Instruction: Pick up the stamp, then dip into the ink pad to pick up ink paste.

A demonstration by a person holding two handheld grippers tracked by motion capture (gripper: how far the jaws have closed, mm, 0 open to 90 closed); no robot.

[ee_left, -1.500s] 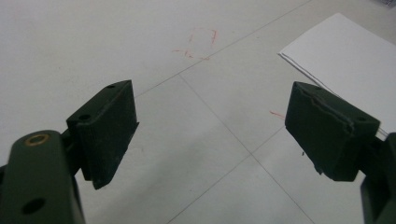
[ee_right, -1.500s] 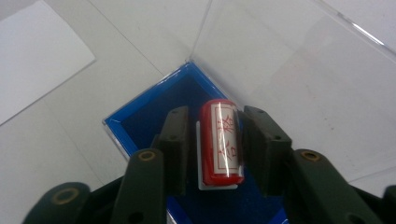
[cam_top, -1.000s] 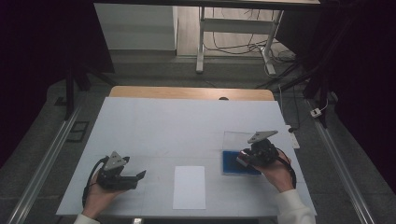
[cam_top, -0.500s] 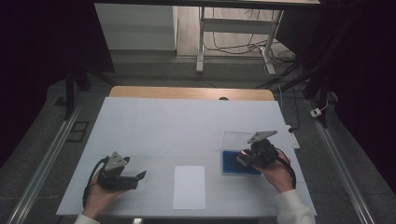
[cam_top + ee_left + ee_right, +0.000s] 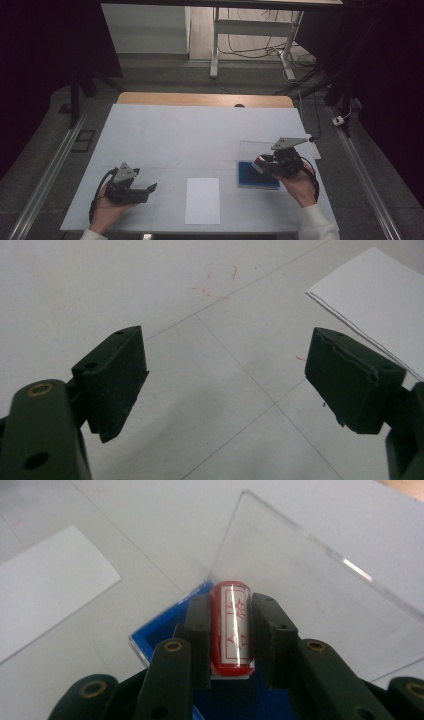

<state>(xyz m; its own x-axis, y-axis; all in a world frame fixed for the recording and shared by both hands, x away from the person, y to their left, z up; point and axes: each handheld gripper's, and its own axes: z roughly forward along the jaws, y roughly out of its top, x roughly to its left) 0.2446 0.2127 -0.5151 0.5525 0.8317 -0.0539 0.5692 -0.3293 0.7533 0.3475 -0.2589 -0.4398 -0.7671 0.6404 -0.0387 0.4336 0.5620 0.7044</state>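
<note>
Fingers (image 5: 197,630) of the right gripper (image 5: 231,630) are closed on a small red stamp (image 5: 230,627), with one pad on each long side; it is held over the blue ink pad (image 5: 155,640), whose clear lid (image 5: 300,595) stands open behind it. In the high view the right gripper (image 5: 274,164) is seen at the right of the tabletop (image 5: 200,135), above the pad (image 5: 257,175). The stamp is judged light, rigid and glossy, so some slip between the pads is possible; a hold across the middle of its barrel, as now, is judged sound, and the inked end should be kept clear of the fingers. Fingers (image 5: 117,375) of the left gripper (image 5: 235,375) stand wide apart with nothing between them, low over bare tabletop. A white sheet (image 5: 202,200) lies between the two grippers, untouched.
</note>
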